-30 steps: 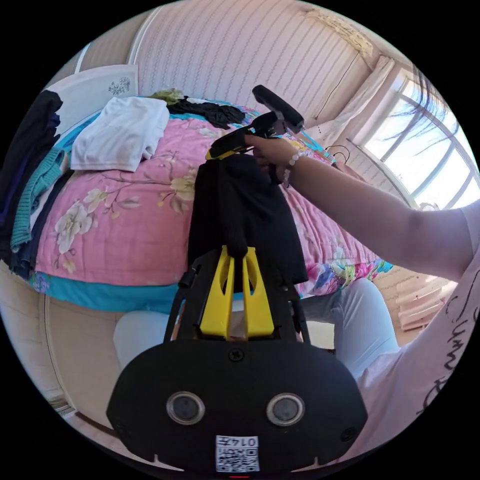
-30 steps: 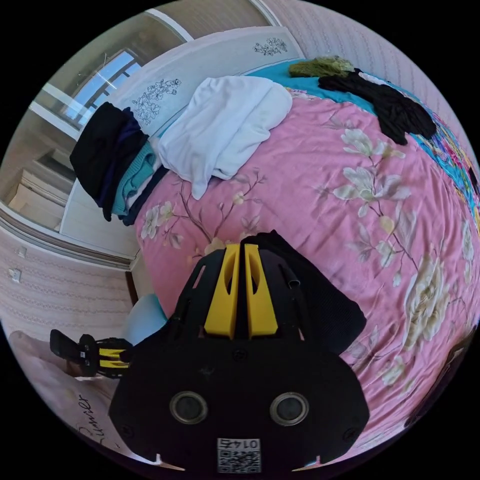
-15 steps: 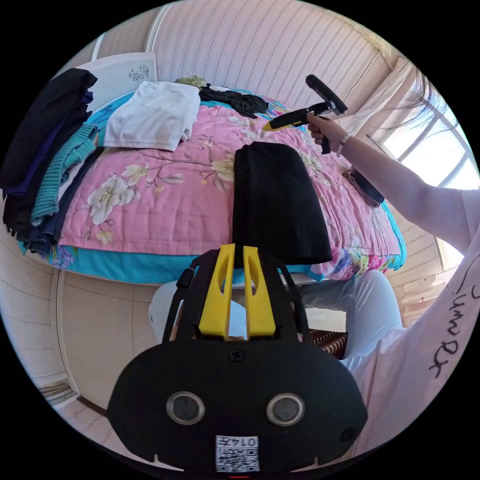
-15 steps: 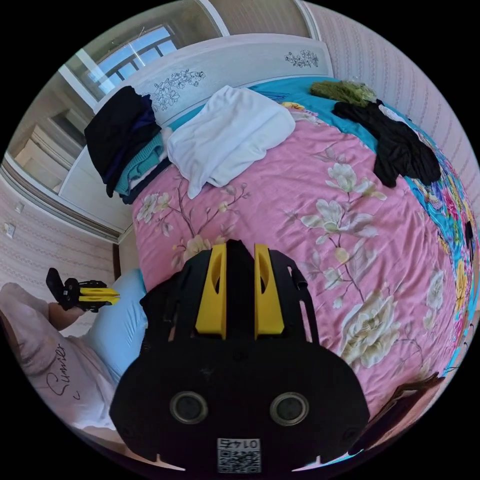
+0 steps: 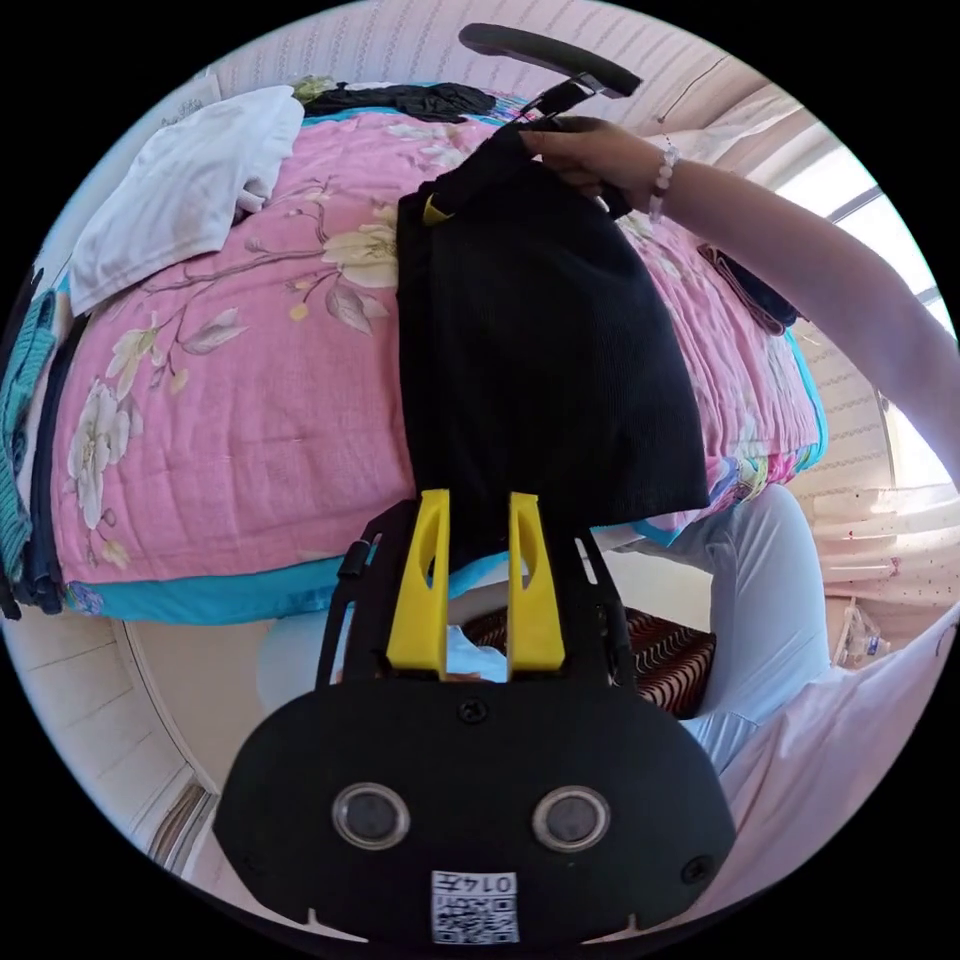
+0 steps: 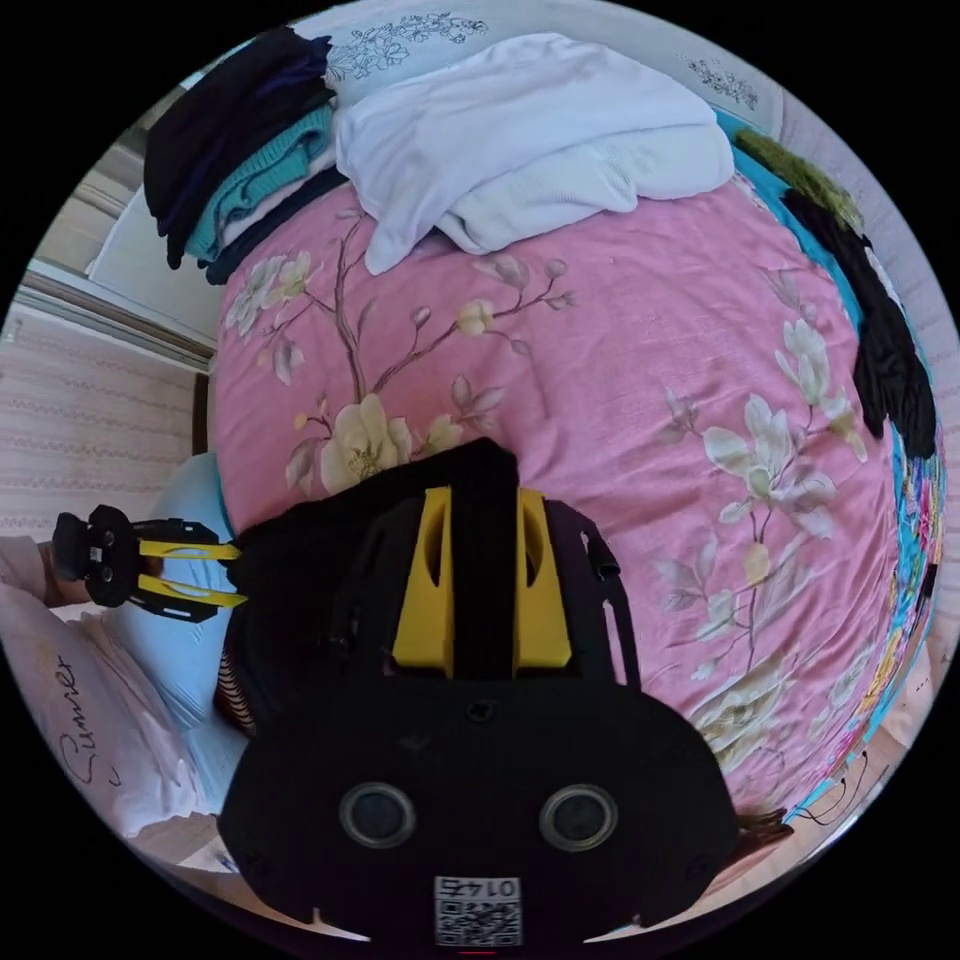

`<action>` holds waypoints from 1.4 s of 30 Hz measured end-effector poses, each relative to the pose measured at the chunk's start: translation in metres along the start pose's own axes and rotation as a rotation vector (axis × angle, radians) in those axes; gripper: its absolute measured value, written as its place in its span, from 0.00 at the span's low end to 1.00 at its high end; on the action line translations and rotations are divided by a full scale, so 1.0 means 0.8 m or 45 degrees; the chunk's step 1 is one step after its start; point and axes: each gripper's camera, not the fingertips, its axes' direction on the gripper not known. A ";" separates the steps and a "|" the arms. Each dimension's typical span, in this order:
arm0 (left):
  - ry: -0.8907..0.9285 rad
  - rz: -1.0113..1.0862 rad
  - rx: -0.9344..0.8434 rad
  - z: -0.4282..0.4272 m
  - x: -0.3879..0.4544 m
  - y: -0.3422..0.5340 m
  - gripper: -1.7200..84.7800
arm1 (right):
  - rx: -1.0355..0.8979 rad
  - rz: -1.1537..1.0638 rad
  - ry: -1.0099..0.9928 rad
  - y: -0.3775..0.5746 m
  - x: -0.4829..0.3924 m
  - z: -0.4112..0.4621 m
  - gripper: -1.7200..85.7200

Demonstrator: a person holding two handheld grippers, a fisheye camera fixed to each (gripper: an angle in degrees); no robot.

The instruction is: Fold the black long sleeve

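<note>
Black long sleeve (image 5: 540, 340) on the pink bedspread (image 5: 250, 420); both grippers gaping.

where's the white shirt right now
In the right gripper view the white shirt lies at the head of the pink bedspread, beside the pile of dark clothes.

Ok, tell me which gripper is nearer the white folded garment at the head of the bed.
Right. The right gripper sits at the far end of the black long sleeve, toward the white garment; the left gripper is off the bed's edge.
</note>
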 end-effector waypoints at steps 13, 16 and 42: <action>-0.311 -0.013 0.034 -0.010 0.036 0.001 0.15 | 0.164 0.077 -0.080 0.056 0.011 -0.044 0.09; -0.298 0.050 0.017 -0.012 0.048 0.003 0.10 | 0.184 0.088 -0.073 0.069 0.011 -0.046 0.09; -0.519 -0.152 0.914 -0.278 -0.157 -0.021 0.02 | 0.804 0.158 -0.098 0.007 0.048 -0.329 0.10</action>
